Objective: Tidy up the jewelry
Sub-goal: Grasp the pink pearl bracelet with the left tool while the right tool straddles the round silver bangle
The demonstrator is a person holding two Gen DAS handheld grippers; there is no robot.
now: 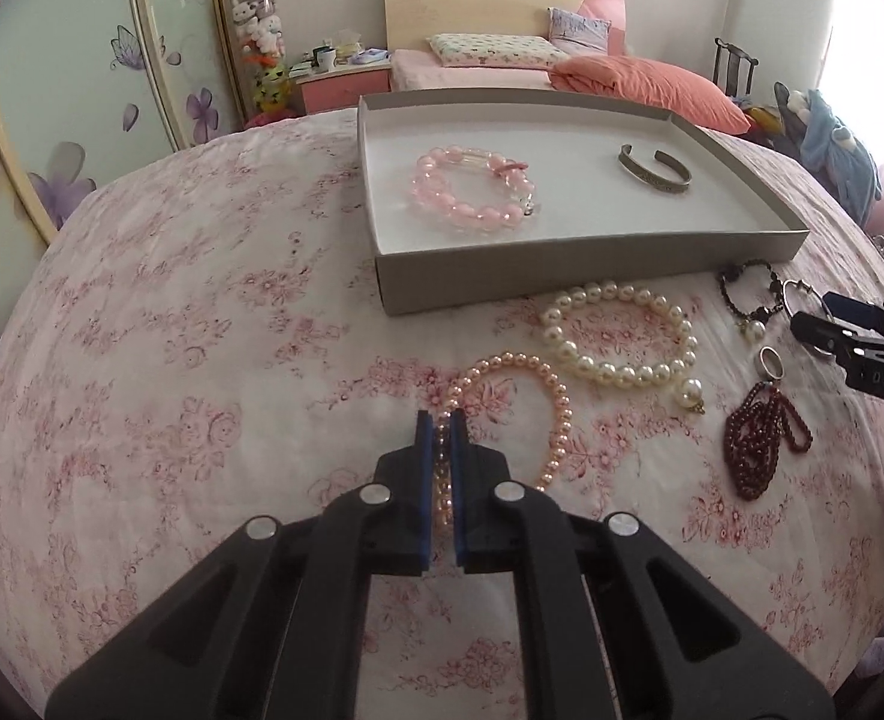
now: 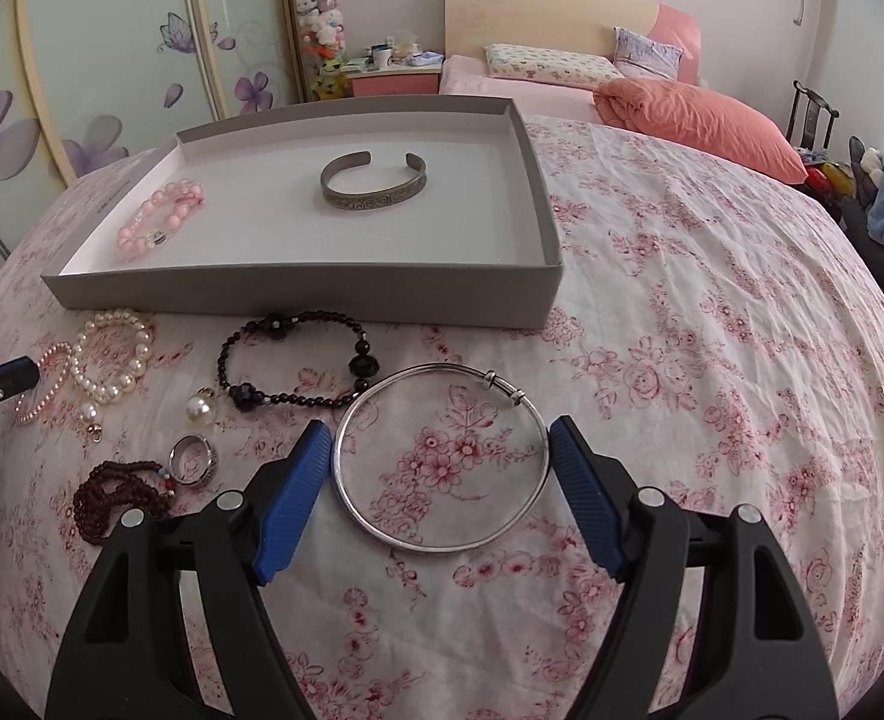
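Note:
A grey tray [image 1: 562, 276] [image 2: 298, 294] on the floral cloth holds a pink bead bracelet [image 1: 472, 189] [image 2: 160, 219] and a metal cuff [image 1: 655, 171] [image 2: 373, 183]. My left gripper [image 1: 441, 420] is shut on a small pink pearl bracelet [image 1: 553, 420] that lies on the cloth; the bracelet also shows in the right wrist view [image 2: 43, 381]. My right gripper [image 2: 439, 438] is open, its blue pads on either side of a thin silver bangle [image 2: 442, 459] lying flat. It shows at the right edge of the left wrist view [image 1: 814, 312].
On the cloth in front of the tray lie a white pearl bracelet [image 1: 622, 330] [image 2: 112, 354], a black bead bracelet [image 2: 298, 360] [image 1: 748, 288], a dark red bead strand [image 1: 760, 438] [image 2: 118, 498], a silver ring [image 2: 193, 459] and a pearl pendant [image 2: 199, 408]. A bed stands behind.

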